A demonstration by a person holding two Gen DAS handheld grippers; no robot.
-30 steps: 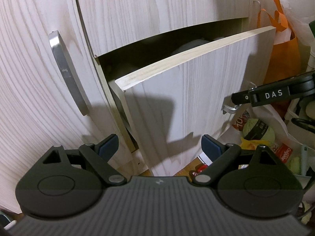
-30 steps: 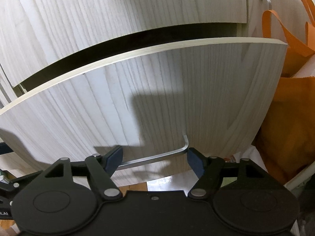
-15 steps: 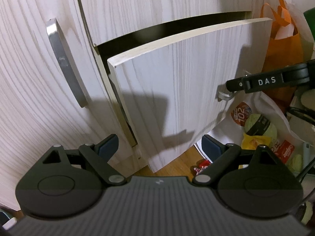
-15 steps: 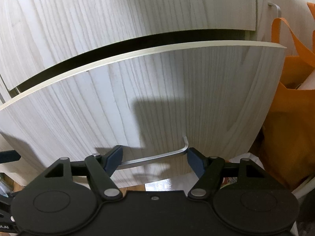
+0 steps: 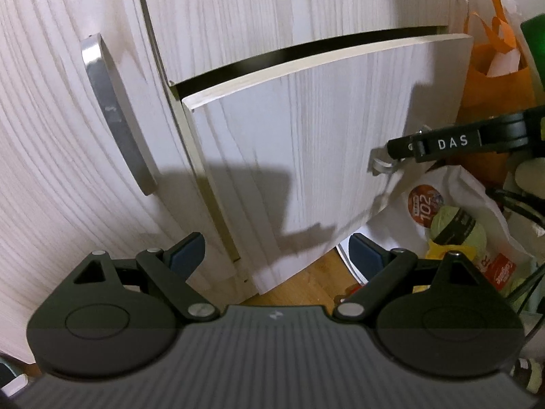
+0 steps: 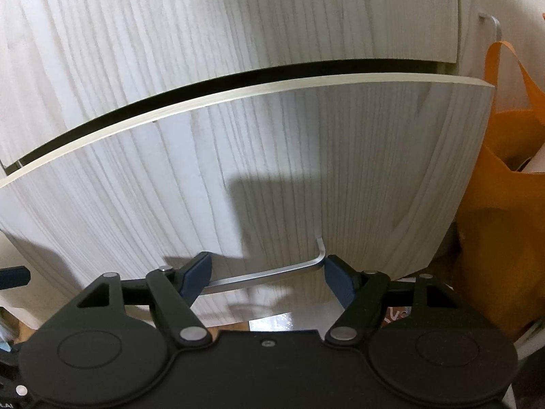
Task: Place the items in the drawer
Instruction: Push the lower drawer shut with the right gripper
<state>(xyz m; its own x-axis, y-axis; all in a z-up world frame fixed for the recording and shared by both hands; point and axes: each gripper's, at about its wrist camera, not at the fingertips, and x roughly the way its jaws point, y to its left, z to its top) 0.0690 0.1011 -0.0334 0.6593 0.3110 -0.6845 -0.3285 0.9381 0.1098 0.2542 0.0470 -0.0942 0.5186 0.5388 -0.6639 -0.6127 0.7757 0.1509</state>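
The drawer stands slightly ajar, a narrow dark gap along its top edge below the panel above. In the right wrist view, the right tongs sit at six o'clock with their blue pads spread to either side of the drawer's metal handle; whether the pads press on the bar I cannot tell. In the left wrist view, the left tongs hang wide apart and hold nothing, in front of the drawer's lower corner. At three o'clock there, the right tongs' black finger reaches to the handle. An orange bag stands just beside the drawer at three o'clock. A long metal handle runs down the cupboard door at nine o'clock.
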